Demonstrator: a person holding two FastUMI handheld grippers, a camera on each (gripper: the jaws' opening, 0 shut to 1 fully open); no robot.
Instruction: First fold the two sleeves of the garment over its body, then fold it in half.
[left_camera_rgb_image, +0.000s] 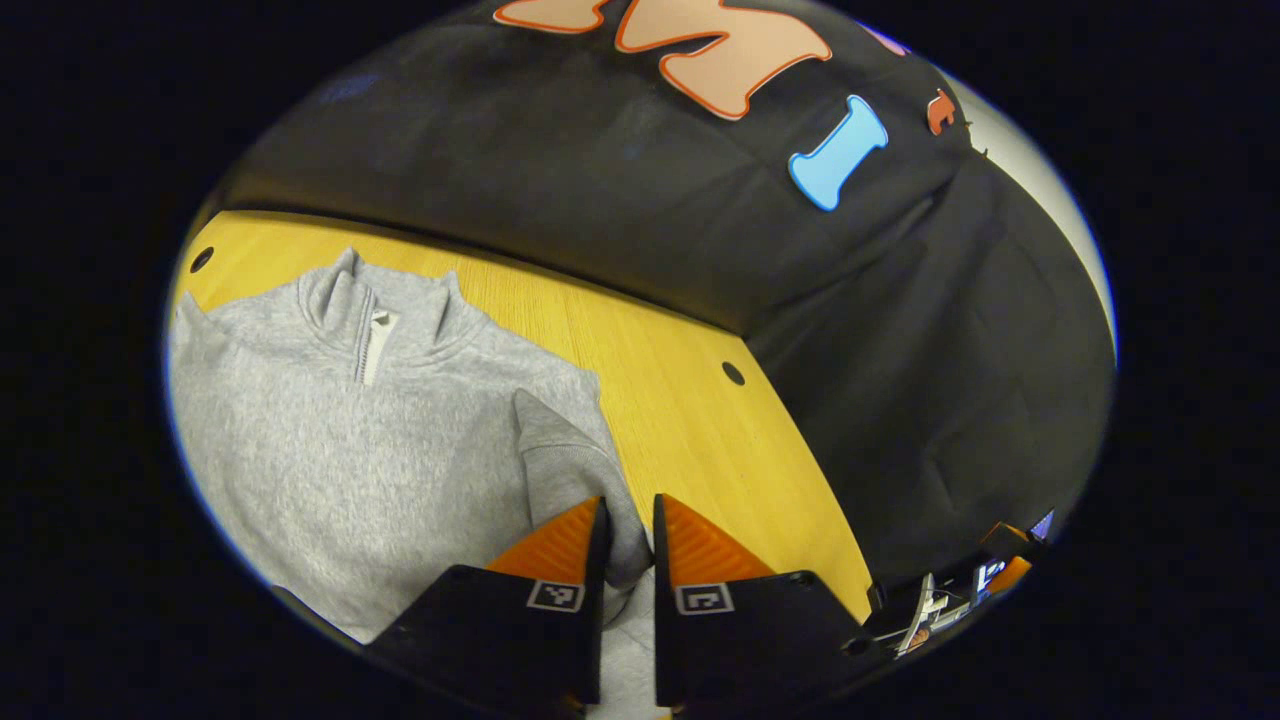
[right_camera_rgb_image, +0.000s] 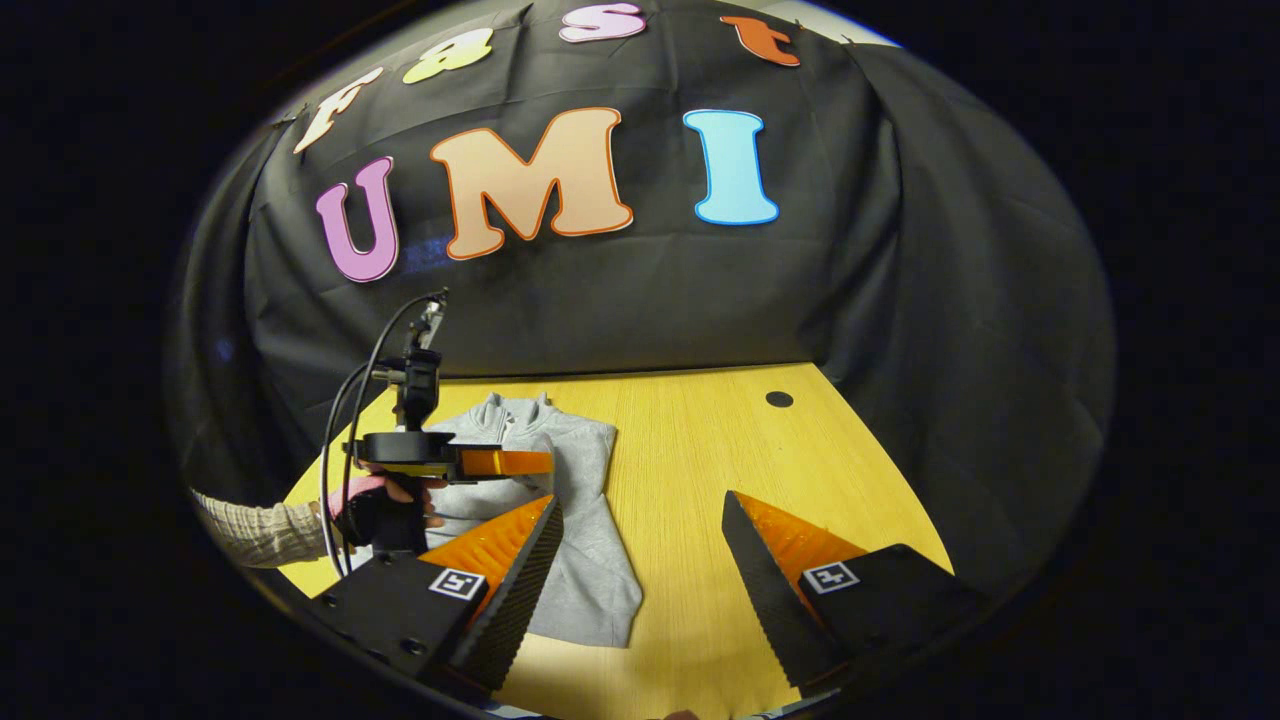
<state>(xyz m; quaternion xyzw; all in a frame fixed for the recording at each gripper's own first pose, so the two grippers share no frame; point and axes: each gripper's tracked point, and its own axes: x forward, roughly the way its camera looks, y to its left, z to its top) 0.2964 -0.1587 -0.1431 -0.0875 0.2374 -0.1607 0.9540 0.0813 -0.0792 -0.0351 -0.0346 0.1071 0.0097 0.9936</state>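
While left gripper fingers pinch sleeve | grey garment (zip-collared) | right gripper released

Square black-and-white markers are carried on the black bodies of the right gripper and the left gripper. At nine o'clock in the right gripper view, a beige knitted sleeve, a dark fingerless glove and black cables are seen.

A heathered light-grey fleece pullover with a pale zipper at its collar lies on a honey-yellow wood-grain tabletop, dotted by small black round holes. A beige ribbed knit sleeve is striped by its ribs.
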